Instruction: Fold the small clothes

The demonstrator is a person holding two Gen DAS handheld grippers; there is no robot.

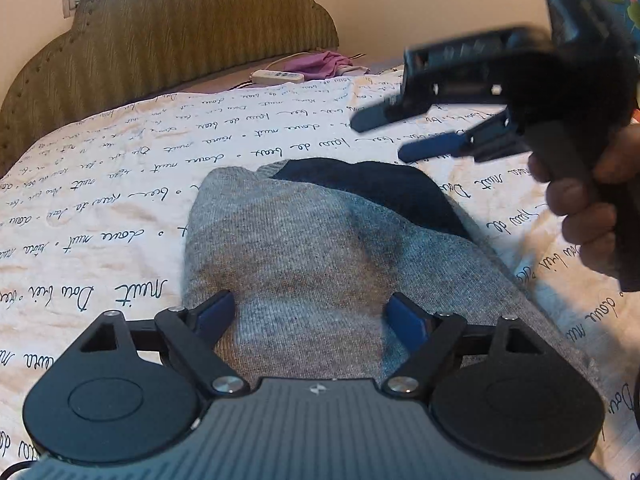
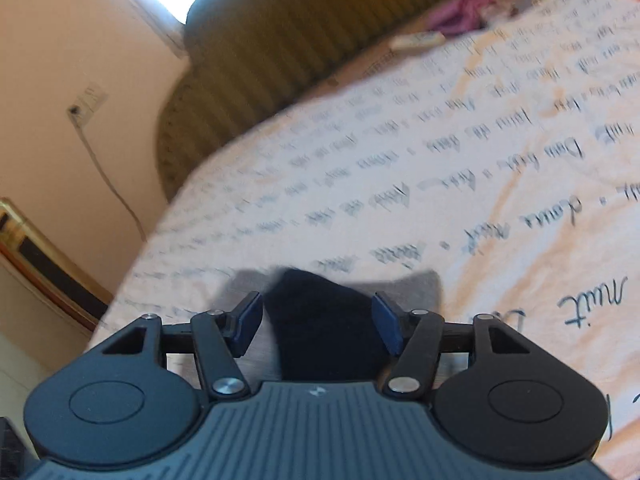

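Grey knit garment w/ dark navy collar [image 1: 304,240] is laid on bed w/ cream script-print cover [image 1: 120,184]; olive ribbed headboard [image 1: 180,40] behind. Left gripper [image 1: 310,312] & right gripper [image 2: 318,324]: jaws held apart.

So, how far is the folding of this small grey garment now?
The grey garment lies on the bed sheet, one end turned over so its dark part shows; that looks like a first fold. Nothing is in hand: the left gripper is open over it, the right gripper is open above the sheet. Further folds probably remain.
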